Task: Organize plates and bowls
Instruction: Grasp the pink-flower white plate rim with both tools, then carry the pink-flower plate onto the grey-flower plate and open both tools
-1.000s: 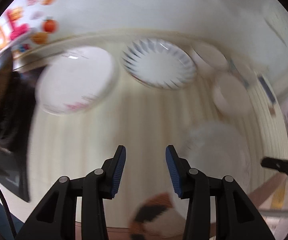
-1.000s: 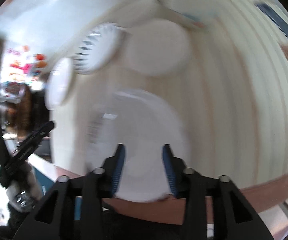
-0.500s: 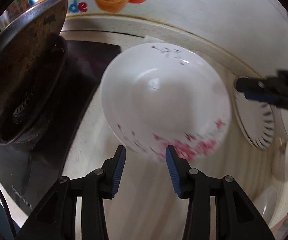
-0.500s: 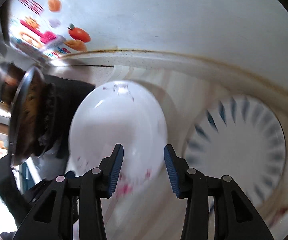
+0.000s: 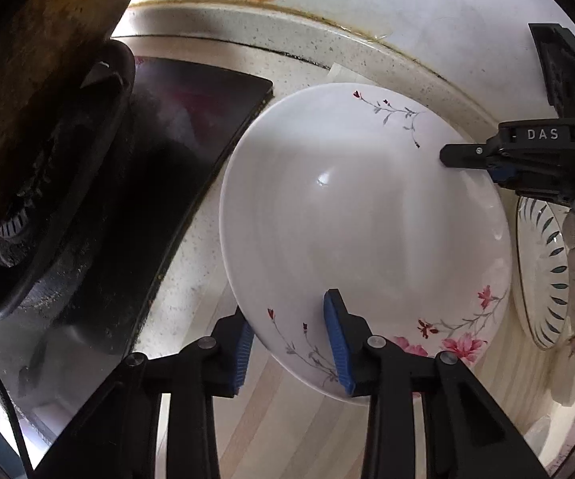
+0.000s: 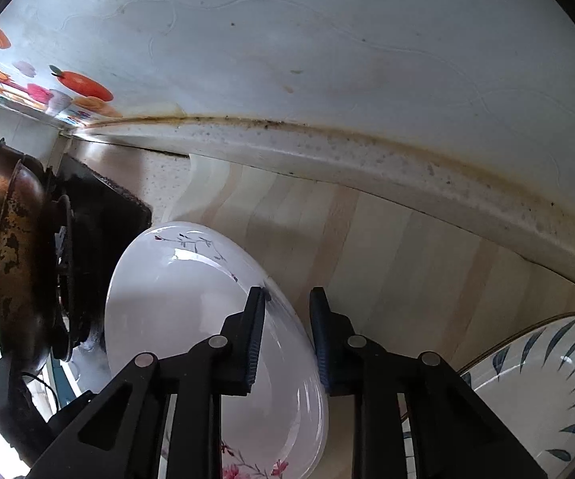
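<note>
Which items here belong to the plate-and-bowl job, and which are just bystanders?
Job: floral plate, both claws straddling its rim, left claw, right claw; blue-leaf plate.

Bystanders: wok, stove, wall stickers.

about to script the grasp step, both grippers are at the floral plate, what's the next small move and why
Probably close both grippers. The left gripper and right gripper each straddle the rim of the floral plate, one finger on either side, with gaps visible, so nothing clamps it yet; lifting now would likely leave it behind.
</note>
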The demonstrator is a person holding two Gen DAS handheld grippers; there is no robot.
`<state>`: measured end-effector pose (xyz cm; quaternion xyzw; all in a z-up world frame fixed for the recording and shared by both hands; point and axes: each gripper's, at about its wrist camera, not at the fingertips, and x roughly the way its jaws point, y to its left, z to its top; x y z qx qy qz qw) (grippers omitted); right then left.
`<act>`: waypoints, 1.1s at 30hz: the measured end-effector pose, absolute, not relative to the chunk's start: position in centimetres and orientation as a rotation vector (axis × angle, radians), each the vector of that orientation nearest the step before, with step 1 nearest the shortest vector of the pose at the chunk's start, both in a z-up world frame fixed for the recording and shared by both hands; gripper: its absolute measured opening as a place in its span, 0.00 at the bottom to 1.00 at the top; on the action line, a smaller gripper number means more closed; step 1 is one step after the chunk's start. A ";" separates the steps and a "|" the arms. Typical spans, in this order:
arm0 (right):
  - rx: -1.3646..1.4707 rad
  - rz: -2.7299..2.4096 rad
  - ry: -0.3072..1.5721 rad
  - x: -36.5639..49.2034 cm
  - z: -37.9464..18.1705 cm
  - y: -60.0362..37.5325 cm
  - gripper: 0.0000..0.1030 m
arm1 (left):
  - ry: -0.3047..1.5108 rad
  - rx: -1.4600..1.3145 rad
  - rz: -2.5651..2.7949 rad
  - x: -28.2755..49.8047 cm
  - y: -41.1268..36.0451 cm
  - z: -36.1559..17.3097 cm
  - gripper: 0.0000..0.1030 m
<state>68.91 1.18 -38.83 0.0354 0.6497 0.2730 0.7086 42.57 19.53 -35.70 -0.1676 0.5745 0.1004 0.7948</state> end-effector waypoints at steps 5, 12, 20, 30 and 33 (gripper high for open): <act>0.089 0.599 1.436 67.8 -38.5 0.0 0.22 | 1.201 -0.354 0.209 40.9 19.5 -35.0 0.28; 0.132 0.607 1.425 64.6 -36.9 -2.8 0.18 | 1.190 -0.325 0.191 39.1 18.7 -33.0 0.28; 0.178 0.610 1.381 59.1 -32.8 -8.0 0.18 | 1.160 -0.272 0.143 37.1 15.0 -28.8 0.28; 0.261 0.578 1.316 49.6 -28.5 -17.3 0.18 | 1.141 -0.199 0.035 33.1 8.0 -24.2 0.28; 0.297 0.544 1.305 46.3 -28.2 -20.7 0.18 | 1.146 -0.181 0.001 32.5 5.4 -23.7 0.28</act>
